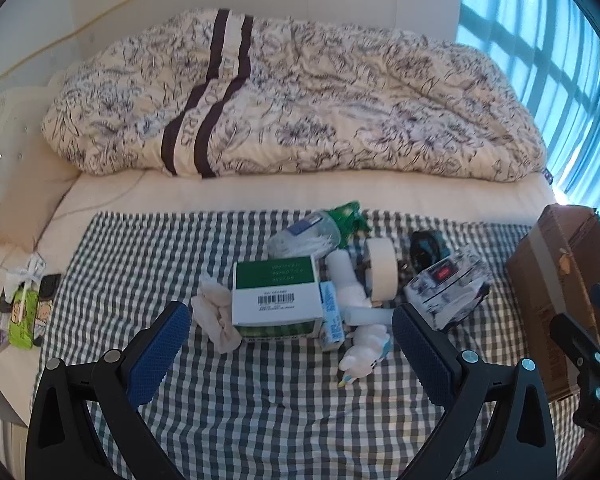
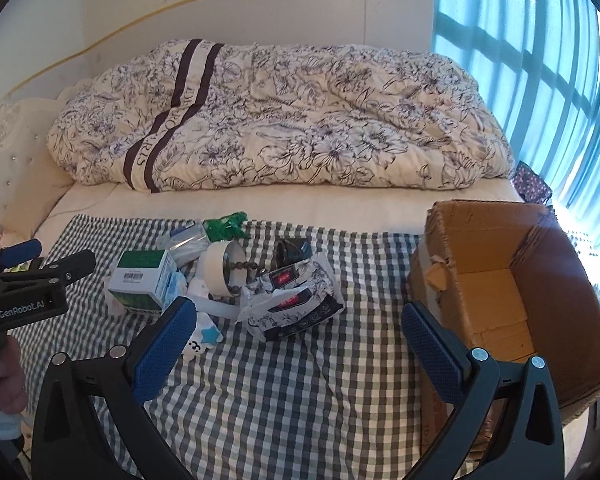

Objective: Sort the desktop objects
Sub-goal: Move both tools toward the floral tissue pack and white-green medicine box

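A heap of small objects lies on a checked cloth (image 1: 260, 400) spread over the bed. It includes a green and white box (image 1: 276, 290) (image 2: 142, 278), a roll of beige tape (image 1: 382, 274) (image 2: 220, 272), a floral printed packet (image 1: 446, 288) (image 2: 292, 304), a white plush toy (image 1: 364, 354), a cream cloth (image 1: 214, 316), a clear bag (image 1: 304, 236) and a green wrapper (image 1: 350, 220). My left gripper (image 1: 292, 328) hangs open just in front of the box, nothing between its pads. My right gripper (image 2: 300, 326) is open too, near the floral packet, empty.
An open, empty cardboard box (image 2: 500, 288) (image 1: 564, 292) stands at the right edge of the cloth. A rumpled floral duvet (image 1: 292, 100) fills the back of the bed. Small packets (image 1: 22, 312) lie off the cloth at the left. A hand (image 2: 0, 384) holds the left gripper.
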Available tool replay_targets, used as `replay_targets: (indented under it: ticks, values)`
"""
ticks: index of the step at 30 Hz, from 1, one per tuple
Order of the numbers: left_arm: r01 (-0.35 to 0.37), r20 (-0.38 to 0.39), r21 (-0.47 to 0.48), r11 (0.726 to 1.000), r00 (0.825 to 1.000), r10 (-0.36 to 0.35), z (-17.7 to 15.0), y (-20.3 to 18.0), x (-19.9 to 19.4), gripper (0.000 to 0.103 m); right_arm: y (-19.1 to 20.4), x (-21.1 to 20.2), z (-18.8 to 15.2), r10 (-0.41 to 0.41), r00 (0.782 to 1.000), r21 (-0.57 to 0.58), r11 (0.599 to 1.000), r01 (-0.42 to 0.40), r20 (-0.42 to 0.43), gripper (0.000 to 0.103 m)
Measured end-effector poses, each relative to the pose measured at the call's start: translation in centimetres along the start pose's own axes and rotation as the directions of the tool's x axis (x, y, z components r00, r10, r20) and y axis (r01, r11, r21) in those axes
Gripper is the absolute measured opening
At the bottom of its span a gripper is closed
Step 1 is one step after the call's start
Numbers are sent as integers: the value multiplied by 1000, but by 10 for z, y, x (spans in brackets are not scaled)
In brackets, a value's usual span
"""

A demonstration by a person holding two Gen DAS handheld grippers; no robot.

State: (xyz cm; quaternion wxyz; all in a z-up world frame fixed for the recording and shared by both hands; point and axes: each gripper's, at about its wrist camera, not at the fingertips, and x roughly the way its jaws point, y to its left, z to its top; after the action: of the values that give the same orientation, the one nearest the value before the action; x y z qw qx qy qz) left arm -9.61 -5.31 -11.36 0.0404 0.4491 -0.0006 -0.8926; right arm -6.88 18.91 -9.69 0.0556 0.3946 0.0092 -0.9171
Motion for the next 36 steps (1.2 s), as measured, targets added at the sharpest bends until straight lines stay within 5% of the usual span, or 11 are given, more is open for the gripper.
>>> replay_targets:
  ticks: [9, 36]
  values:
    - [3, -54, -18, 1000, 999, -4, -3, 9, 29, 103, 13, 32, -7, 48, 997, -23, 998, -50, -57, 103]
    - [-48, -155, -18, 999, 987, 45, -6, 12, 112, 103, 3, 104, -17, 34, 984, 3, 999, -34, -178, 103]
